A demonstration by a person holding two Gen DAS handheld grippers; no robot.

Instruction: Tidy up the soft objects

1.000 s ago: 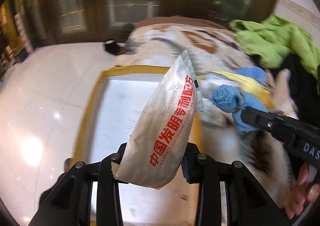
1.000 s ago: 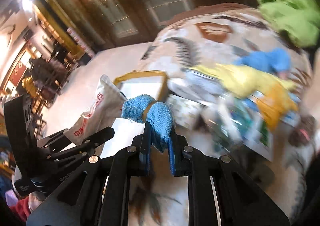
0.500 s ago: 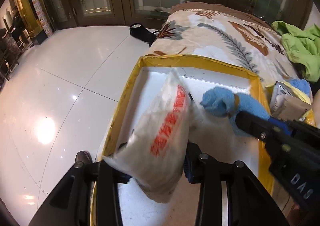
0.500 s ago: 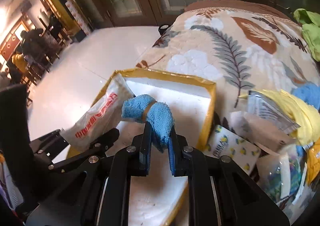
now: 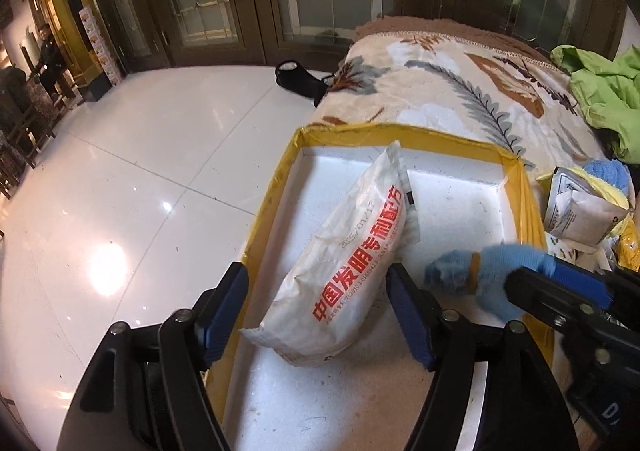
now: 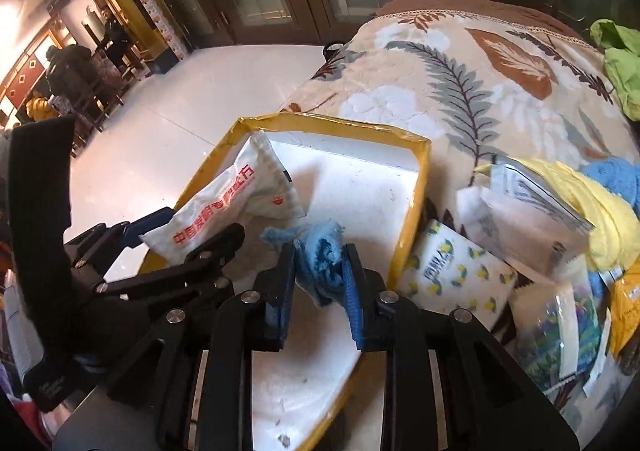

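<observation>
Lying in the yellow-rimmed foam box [image 5: 516, 187], the white red-lettered packet [image 5: 352, 271] sat free between the left gripper's [image 5: 320, 315] opening jaws, while only the right view showed the blue rolled cloth [image 6: 322, 263] between the right gripper's [image 6: 320, 283] parting pads.

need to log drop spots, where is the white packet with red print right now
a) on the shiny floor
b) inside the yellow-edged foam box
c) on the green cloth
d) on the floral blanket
b: the white packet lies on the white bottom of the yellow-edged foam box, between the opening jaws of the left gripper.
</observation>
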